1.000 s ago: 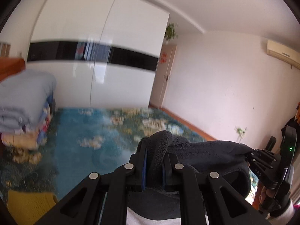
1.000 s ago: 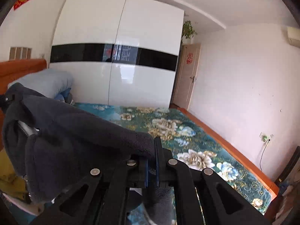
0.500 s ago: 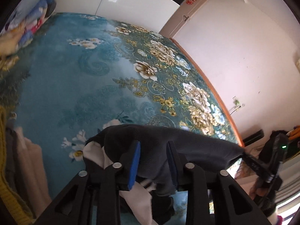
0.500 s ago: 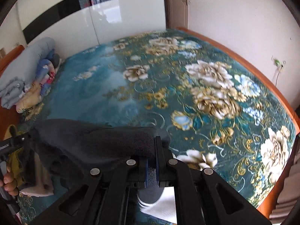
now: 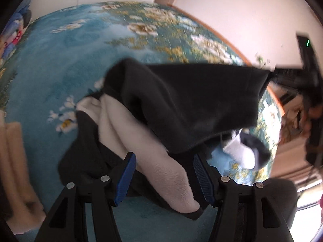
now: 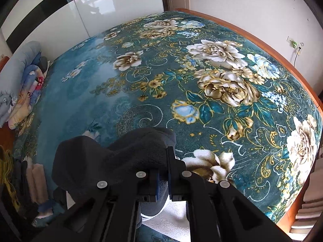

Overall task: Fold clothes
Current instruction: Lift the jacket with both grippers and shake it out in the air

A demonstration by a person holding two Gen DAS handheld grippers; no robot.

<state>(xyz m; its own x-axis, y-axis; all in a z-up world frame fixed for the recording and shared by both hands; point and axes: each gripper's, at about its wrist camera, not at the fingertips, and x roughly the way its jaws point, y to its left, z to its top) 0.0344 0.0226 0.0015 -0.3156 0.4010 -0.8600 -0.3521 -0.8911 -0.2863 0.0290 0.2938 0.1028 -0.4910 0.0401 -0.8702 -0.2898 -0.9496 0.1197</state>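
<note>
A dark grey fleece garment with white lining [image 5: 181,100] hangs over the teal floral bedspread [image 5: 60,50]. My left gripper [image 5: 163,161] is open, its blue-padded jaws wide apart, with the white lining lying loose between them. My right gripper [image 6: 163,165] is shut on a dark fold of the garment [image 6: 121,153] and holds it above the bedspread [image 6: 181,80]. In the left wrist view the right gripper [image 5: 282,74] shows at the far right, pinching the garment's stretched corner.
Folded quilts [image 6: 22,80] are stacked at the bed's left end. More clothes, yellow, beige and dark, lie at the lower left [image 6: 20,177]. The bed's wooden edge [image 6: 262,40] runs along the right by the wall. A white wardrobe [image 6: 101,10] stands behind.
My left gripper has opened and let go of the garment. Both grippers have tilted and lowered toward the bedspread, and the garment has dropped with them.
</note>
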